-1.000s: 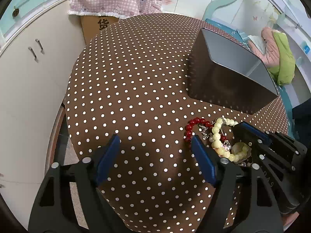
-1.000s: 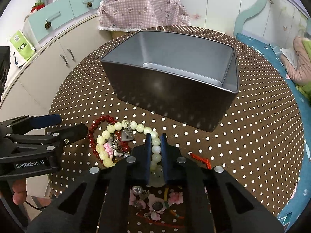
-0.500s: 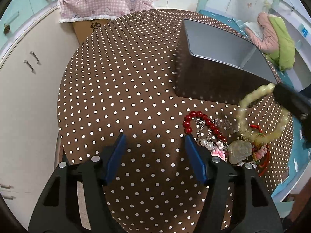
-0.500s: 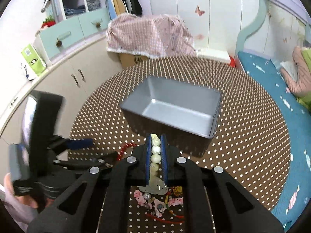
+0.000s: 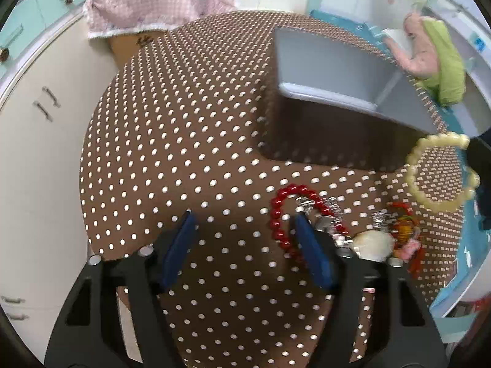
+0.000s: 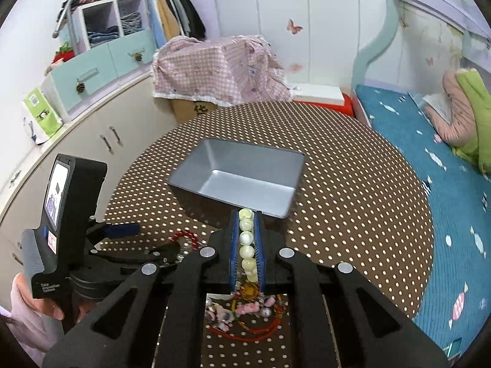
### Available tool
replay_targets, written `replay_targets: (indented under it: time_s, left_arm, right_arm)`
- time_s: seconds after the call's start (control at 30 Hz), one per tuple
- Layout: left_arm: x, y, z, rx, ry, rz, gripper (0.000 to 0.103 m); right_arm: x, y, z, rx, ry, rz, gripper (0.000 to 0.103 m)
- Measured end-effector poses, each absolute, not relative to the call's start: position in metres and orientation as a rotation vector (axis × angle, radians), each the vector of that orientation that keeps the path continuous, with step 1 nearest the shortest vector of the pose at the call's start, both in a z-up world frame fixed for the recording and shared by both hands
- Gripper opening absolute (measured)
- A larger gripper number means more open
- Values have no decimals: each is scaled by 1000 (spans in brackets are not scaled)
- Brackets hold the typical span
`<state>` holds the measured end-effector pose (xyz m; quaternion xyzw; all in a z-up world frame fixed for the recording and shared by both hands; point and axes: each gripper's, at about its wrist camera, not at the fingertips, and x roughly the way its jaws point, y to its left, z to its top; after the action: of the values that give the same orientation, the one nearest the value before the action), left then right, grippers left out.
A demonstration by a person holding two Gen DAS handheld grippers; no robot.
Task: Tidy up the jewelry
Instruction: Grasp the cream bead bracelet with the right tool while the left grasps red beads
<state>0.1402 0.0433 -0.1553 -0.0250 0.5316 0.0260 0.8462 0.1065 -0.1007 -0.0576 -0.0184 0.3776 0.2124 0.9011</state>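
Beads of pale, glossy stone are sitting pinched between the blue pads of your right gripper [image 6: 246, 256], so you are holding the cream bracelet [image 5: 441, 172] by one side and letting its ring hang free in the air just beside the near wall of the bin [image 6: 239, 178]; by my reading that grip is keeping the loop clear of the tangle for a drop into the bin. The bin is a smooth grey rectangular box, empty inside, sitting on the brown dotted cloth [image 5: 172, 141]. Your left gripper [image 5: 244, 247] is pointing steeply down near the bin's front corner, its jaws closing with only bare cloth between them. Just past its right pad the red bead bracelet [image 5: 284, 214] is curling, round and shiny, and beyond it the charms [image 5: 386, 239] are lying heaped, metal and cord mixed.
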Motion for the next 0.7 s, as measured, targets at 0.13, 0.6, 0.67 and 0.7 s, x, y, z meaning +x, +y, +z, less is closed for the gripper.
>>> replay_targets:
  time_s: [0.13,0.6,0.67,0.7]
  left_arm:
    - [140,37,-157,6,1097,54,53]
    - [124,49,-120,-211,998,-176,8]
    - [122,51,-106,-232,972,-217,8]
    - [122,50,-100,-237,961,-236,8]
  right_arm:
    - [107,-106,-59,-26,785,435,8]
    - [102,-116,-57,-3,776,425,8]
    - [101,-116,-56,-4,771,423,8]
    - [99,-117,-56,-5,768,422,8]
